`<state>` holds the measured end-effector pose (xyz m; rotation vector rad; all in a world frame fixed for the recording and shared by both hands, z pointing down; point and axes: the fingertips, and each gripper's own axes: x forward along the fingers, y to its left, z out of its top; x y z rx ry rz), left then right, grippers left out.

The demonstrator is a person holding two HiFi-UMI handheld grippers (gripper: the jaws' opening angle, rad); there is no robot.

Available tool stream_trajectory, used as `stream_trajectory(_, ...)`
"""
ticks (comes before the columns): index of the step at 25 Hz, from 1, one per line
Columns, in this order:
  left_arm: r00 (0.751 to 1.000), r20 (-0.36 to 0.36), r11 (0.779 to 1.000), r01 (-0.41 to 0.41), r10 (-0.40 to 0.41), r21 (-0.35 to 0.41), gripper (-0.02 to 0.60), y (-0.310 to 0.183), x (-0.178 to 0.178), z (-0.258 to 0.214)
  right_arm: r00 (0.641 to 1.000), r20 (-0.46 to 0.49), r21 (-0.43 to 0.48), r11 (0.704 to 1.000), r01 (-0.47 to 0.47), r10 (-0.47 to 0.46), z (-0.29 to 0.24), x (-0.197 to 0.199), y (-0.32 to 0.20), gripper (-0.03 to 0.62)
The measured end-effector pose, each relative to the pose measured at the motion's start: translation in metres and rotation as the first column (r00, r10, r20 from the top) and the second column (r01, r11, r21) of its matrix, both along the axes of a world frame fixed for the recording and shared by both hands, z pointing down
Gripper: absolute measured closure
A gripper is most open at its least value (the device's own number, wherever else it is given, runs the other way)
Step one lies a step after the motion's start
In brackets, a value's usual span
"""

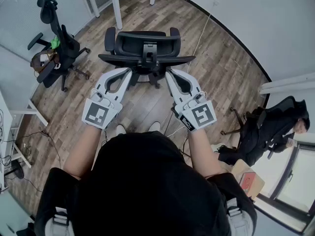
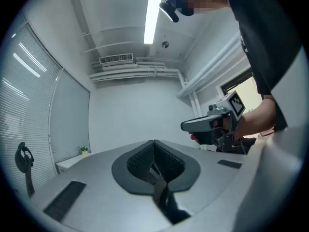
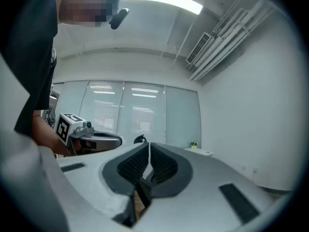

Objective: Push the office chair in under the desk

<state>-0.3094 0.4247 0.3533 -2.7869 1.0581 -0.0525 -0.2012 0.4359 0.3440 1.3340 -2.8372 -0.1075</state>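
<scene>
The black office chair stands on the wood floor in the head view, its back turned to me. The white desk's legs rise just beyond it at the top. My left gripper and right gripper point at the chair's backrest from behind, tips close to its lower edge; contact cannot be told. Both are shut with nothing between the jaws. The left gripper view looks upward over shut jaws and shows the right gripper. The right gripper view, over shut jaws, shows the left gripper.
A second black chair with a bag on it stands at the left. At the right is a chair draped in a dark jacket, with a cardboard box near it. A white cable runs along the floor by the wall.
</scene>
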Motion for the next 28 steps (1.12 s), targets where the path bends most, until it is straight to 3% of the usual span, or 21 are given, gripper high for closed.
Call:
stream_trajectory(11, 1.0, 0.011, 1.0, 0.003, -0.002, -0.028, 0.586, 0.002, 0.004, 0.01, 1.0, 0.023, -0.022, 1.0, 0.0, 0.001, 0.01, 0.011, 0.004, 0.579)
stream_trajectory(28, 0.973, 0.199, 0.989, 0.134, -0.119, -0.062, 0.552, -0.018, 0.031, 0.05, 0.994, 0.016, -0.177, 0.978, 0.108, -0.107, 0.067, 0.069, -0.011, 0.577)
